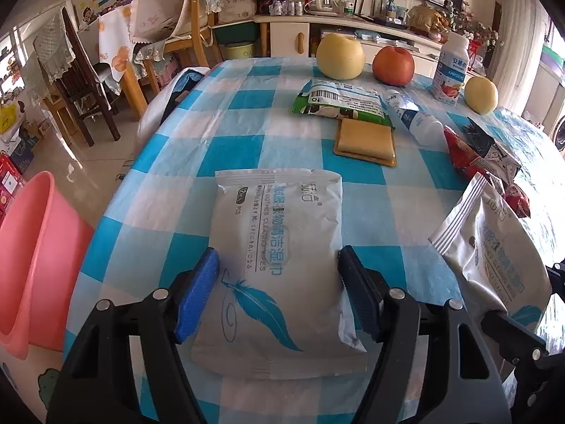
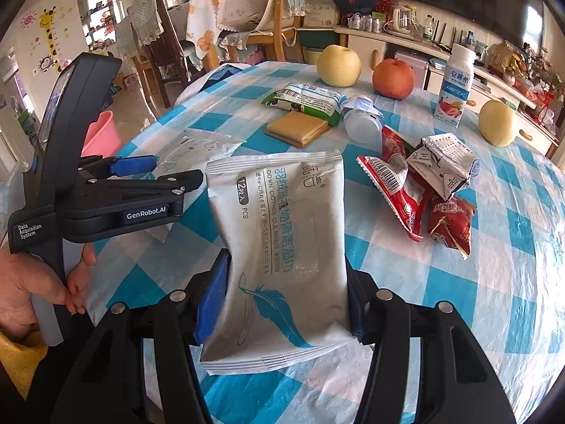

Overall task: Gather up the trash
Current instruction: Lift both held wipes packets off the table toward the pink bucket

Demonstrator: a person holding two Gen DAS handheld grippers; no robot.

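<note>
I see the pink plastic basin (image 1: 31, 258) beside the table, its inside hidden, while my left gripper (image 1: 279, 282) stands apart around one silver wipes pack with a blue feather (image 1: 279, 247) lying flat on the blue-checked tablecloth (image 1: 159, 247), and my right gripper (image 2: 286, 296) is clamped on a second silver feather-printed wipes pack (image 2: 279, 233), tilted up.

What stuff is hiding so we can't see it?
- Left wrist view: the pink bin is cut off by the picture's left edge, so its inside is unseen.
- Right wrist view: the left hand-held gripper covers most of the left wipes pack.
- Both views: the tipped bottle has print too small to read.
- Neither view shows the underside of the right wipes pack.
</note>
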